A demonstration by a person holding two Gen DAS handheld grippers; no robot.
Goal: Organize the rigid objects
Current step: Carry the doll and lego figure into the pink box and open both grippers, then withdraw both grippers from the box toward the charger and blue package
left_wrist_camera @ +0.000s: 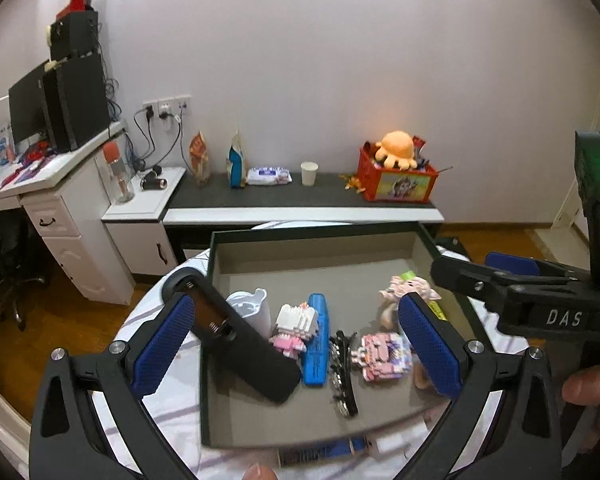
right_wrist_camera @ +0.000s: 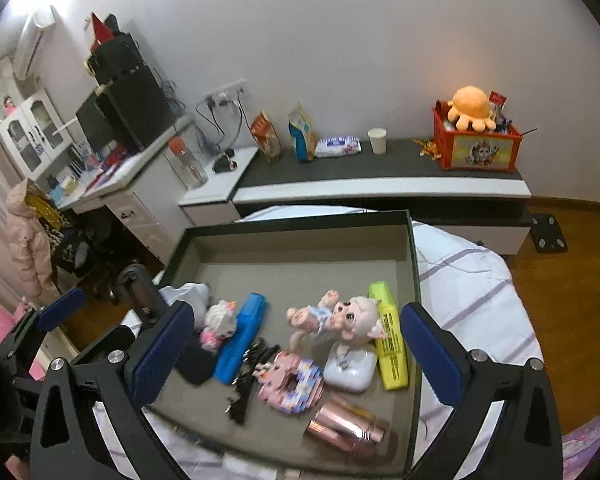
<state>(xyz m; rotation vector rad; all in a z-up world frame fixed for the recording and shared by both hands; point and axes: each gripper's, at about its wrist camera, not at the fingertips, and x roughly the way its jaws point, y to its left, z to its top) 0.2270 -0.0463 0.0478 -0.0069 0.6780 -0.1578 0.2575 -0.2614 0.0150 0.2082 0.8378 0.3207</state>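
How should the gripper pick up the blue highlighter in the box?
Probably grip the blue highlighter across its narrow width, near the middle, coming from above. It lies flat on the floor of the box, long and straight, so its long sides suit the pads best. The block kitty crowds one side and the black hair clip the other, so drop the fingers straight into those gaps.

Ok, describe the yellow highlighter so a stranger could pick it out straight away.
Find the shallow dark-rimmed tray with the grey floor, resting on the striped bedding. Look along its right wall: the yellow highlighter lies flat there, lengthwise, just right of the big-eyed doll figure. It is the only neon yellow-green thing in the tray; the other marker, the blue highlighter, lies further left.
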